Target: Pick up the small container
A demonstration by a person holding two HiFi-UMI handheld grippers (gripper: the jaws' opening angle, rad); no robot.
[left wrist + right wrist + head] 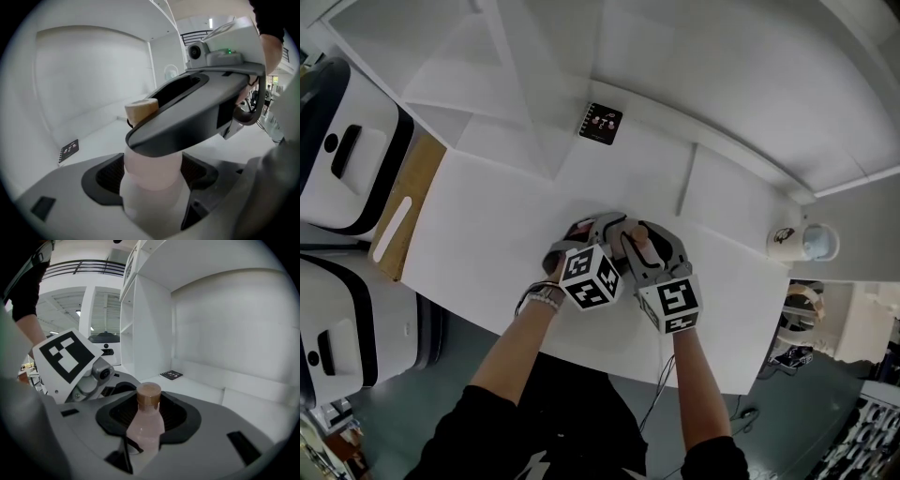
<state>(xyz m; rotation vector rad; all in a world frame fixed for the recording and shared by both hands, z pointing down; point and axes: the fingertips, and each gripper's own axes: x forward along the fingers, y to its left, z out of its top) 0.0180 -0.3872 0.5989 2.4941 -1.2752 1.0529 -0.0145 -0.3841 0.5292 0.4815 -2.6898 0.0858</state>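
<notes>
Pickup: right gripper (149,420) clamped on small container (149,395); left gripper (152,174), at 9, straddles it, jaws wide, slack. Next: lift vert.

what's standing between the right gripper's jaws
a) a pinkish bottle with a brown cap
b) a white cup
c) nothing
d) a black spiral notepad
a: the right gripper view shows a pale pink bottle with a brown cap upright between the jaws of the right gripper.
</notes>
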